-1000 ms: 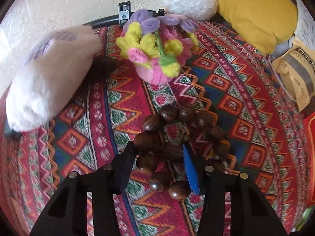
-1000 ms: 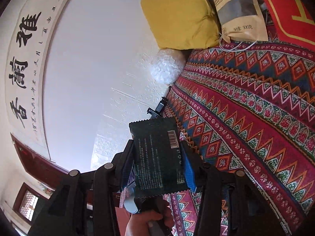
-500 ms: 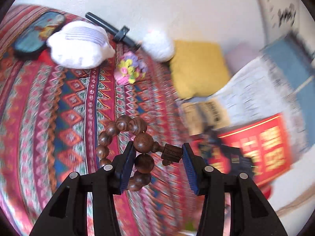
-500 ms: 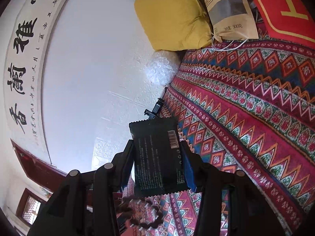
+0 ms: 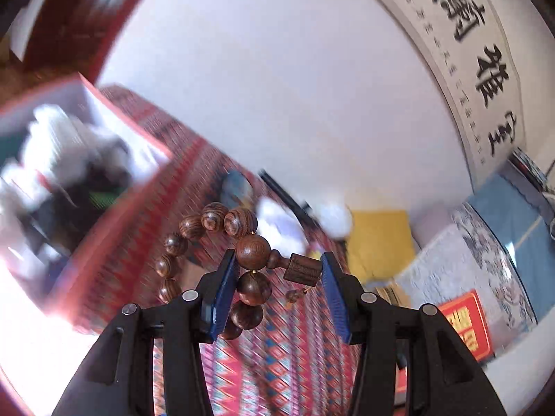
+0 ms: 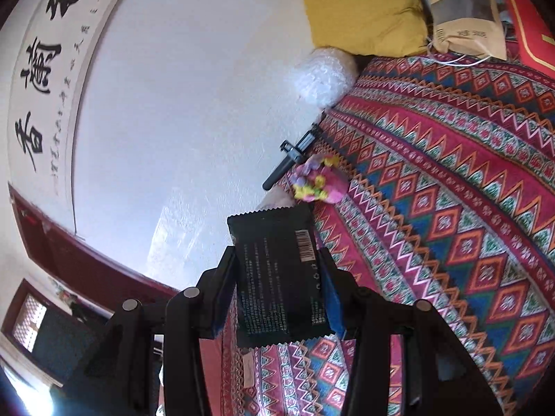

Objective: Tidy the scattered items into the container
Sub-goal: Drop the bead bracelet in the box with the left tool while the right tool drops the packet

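Carrying step: the left gripper (image 5: 277, 274) is clamped on a wooden bead bracelet (image 5: 253, 248), mid-frame; the right gripper (image 6: 277, 277) pinches a black sachet (image 6: 277, 277). Next, bring both over the red box (image 5: 114, 173), upper left, and spread the jaws.

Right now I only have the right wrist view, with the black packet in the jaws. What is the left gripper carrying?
Observer: The left gripper is shut on a bracelet of brown wooden beads, with part of the loop hanging beside its fingers.
Operator: Can you see the container?
Observer: Yes, a red-edged box sits at the left of the left wrist view, blurred.
Operator: Anything in it?
Observer: White and dark shapes lie inside; too blurred to name.
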The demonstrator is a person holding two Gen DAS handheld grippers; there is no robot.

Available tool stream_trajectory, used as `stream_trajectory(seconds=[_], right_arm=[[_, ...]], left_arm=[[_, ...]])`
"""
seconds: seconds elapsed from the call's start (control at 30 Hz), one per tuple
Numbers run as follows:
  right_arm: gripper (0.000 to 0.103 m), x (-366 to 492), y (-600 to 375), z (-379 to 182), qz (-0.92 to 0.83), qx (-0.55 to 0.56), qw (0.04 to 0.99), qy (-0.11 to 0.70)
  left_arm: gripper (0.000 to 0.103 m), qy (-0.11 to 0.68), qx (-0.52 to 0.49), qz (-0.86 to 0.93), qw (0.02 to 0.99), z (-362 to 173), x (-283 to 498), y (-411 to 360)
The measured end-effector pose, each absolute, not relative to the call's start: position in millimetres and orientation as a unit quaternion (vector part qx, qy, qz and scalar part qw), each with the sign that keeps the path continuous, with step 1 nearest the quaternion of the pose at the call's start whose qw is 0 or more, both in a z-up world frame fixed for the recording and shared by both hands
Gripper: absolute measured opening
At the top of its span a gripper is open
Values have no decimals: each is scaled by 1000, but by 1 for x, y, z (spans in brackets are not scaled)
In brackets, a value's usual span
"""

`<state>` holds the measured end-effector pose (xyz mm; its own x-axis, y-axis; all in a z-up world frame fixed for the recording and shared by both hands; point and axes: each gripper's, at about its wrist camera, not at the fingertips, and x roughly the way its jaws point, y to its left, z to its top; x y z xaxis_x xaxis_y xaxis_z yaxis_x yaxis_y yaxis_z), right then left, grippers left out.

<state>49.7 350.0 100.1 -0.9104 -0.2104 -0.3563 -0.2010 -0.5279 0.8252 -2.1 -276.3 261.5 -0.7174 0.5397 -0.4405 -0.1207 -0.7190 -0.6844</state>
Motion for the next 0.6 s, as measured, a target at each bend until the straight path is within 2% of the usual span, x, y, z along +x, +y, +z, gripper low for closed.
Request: stream_trajectory(seconds=[0.13, 0.17, 0.2, 0.3, 0.4, 0.5, 0.6], right_arm=[[43, 39, 322, 104, -852, 223, 11, -473], [43, 36, 316, 104, -853, 226, 13, -470], [43, 33, 310, 104, -854, 228, 16, -467], [43, 23, 287, 104, -857, 241, 28, -455], [43, 13, 265, 106, -863, 256, 37, -434], [43, 6, 244, 109, -873, 271, 44, -403], [43, 0, 220, 111, -884, 289, 53, -365]], left_arm=[[46, -336, -304, 886, 103, 291, -33, -354], [55, -320, -323, 889, 56, 291, -42, -372], [71, -297, -345, 890, -4, 287, -46, -389], [84, -245, -325, 891, -201, 266, -24, -429], [87, -244, -284, 883, -284, 226, 6, -445], [87, -297, -287, 865, -285, 175, 15, -457], [87, -318, -288, 851, -302, 140, 18, -467]])
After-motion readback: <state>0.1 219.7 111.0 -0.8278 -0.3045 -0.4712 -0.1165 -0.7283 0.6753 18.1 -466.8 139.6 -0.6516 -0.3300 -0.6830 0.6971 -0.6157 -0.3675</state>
